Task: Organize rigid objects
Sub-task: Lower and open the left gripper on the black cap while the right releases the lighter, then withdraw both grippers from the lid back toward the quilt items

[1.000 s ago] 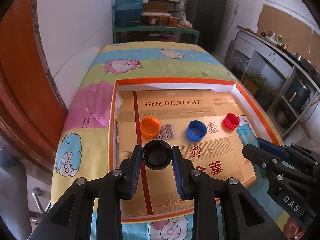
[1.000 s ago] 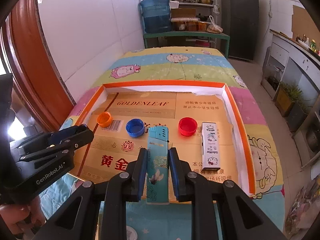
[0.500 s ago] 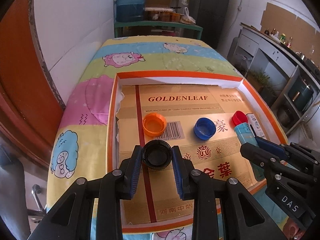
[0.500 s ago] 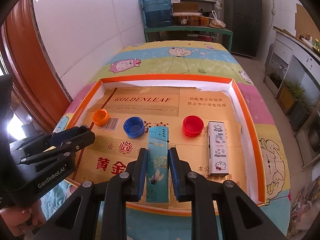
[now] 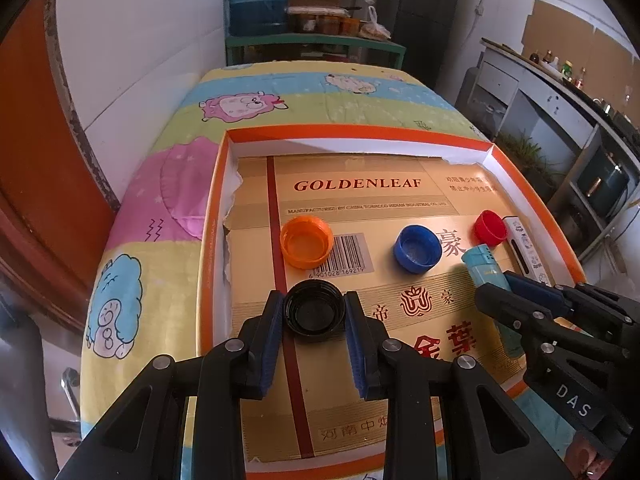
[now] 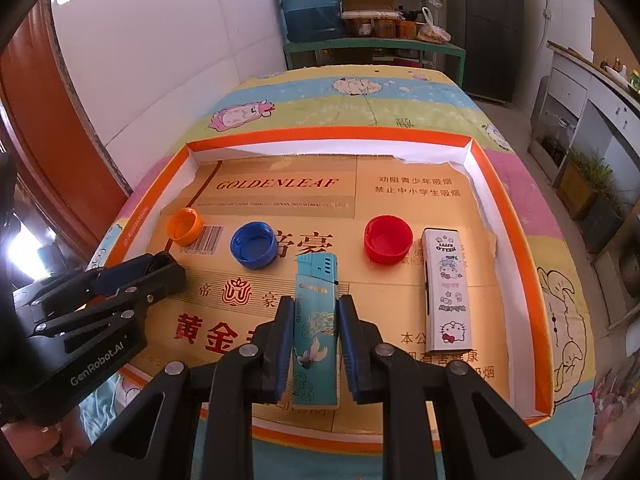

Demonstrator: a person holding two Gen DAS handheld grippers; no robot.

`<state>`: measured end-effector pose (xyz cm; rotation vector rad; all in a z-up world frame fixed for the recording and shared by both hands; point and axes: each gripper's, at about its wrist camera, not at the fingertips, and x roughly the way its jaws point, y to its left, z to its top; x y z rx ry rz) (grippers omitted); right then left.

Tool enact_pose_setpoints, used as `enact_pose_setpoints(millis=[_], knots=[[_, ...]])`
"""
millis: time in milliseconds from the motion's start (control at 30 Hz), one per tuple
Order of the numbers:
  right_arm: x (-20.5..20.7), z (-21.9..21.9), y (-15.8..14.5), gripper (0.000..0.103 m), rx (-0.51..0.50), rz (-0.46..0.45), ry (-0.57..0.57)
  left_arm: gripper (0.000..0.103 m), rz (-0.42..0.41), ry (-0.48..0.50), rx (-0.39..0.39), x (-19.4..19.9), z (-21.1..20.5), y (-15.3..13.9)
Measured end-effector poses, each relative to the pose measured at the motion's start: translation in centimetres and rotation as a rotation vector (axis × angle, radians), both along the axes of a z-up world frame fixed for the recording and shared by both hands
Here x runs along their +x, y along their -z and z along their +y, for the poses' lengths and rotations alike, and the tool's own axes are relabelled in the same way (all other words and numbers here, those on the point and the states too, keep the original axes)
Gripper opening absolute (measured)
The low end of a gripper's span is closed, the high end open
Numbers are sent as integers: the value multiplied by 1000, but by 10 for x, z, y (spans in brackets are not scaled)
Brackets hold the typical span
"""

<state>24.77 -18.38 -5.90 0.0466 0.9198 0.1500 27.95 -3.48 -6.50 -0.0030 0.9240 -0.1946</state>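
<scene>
Cartoon-print bedspread under the tray (image 6: 516, 216): left tongs (image 5: 314, 320) pinch a black cap (image 5: 314, 312), right tongs (image 6: 316, 336) a teal lighter (image 6: 316, 320); placing comes next.

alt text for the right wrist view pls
The right gripper clamps a teal lighter over an orange-rimmed cardboard tray holding orange, blue and red caps and a white lighter.
</scene>
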Motion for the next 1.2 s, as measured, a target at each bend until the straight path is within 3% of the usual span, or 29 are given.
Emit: enact_pose_setpoints(millis=[167,467,633,1200], knots=[[2,0,5,23,2,7,2,30,-12,19,16,0,-4,2],[0,-1,6,23,3,-6,-3,33,-25,28,-28,-3,1,0],[-3,2,4,44,-18,-13,-8,48,-32,31,-82,-7,7,-4],[-30,-7,-16,45,5,-50,26,48,-119,-5,-72,-45,15,-34]])
